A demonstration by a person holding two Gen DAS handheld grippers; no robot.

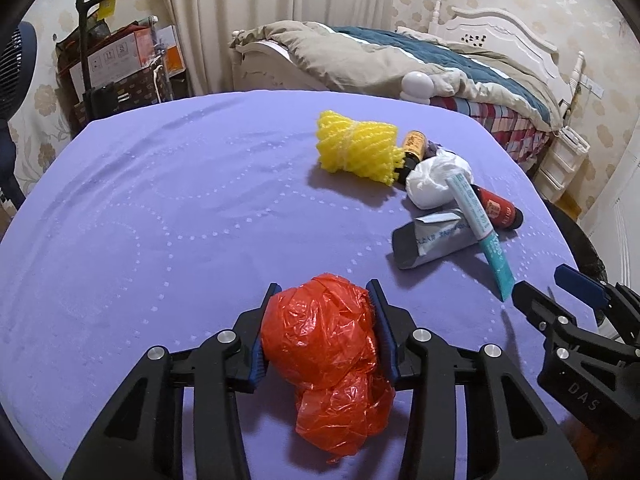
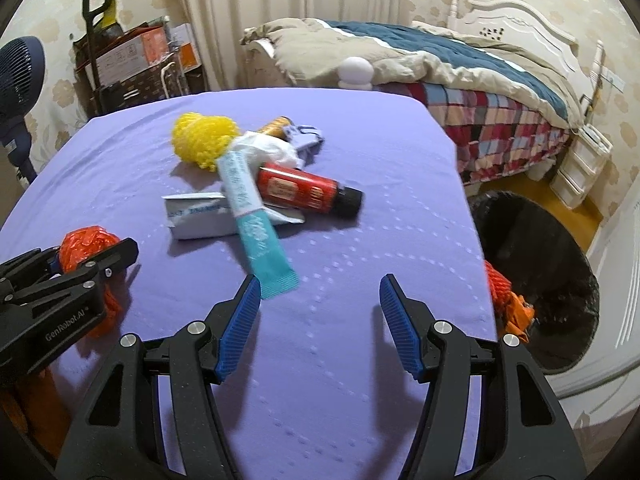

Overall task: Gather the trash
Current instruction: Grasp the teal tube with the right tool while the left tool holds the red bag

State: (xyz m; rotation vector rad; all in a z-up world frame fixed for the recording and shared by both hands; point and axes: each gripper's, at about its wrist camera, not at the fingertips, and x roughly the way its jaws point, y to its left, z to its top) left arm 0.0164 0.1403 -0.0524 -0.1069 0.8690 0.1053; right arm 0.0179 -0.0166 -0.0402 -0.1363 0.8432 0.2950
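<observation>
My left gripper (image 1: 324, 286) is shut on a crumpled orange plastic bag (image 1: 332, 352) that rests on the purple-covered table (image 1: 160, 200). The right wrist view shows the same bag (image 2: 86, 242) at the left. My right gripper (image 2: 320, 282) stands open over bare cloth, just short of a teal tube (image 2: 256, 216), with nothing between its pads. The tube lies across a grey carton (image 2: 200, 216) and against a red tube (image 2: 304, 190). Behind them sit a yellow foam net (image 2: 204, 138), a white crumpled bag (image 1: 436, 178) and a small brown bottle (image 1: 414, 146).
A bin with a black liner (image 2: 540, 280) stands on the floor off the table's right edge, with orange scrap (image 2: 508, 300) at its rim. A bed (image 2: 460, 80) lies beyond the table, a fan (image 2: 16, 76) and stacked boxes (image 2: 132, 56) at the back left, white drawers (image 2: 580, 168) far right.
</observation>
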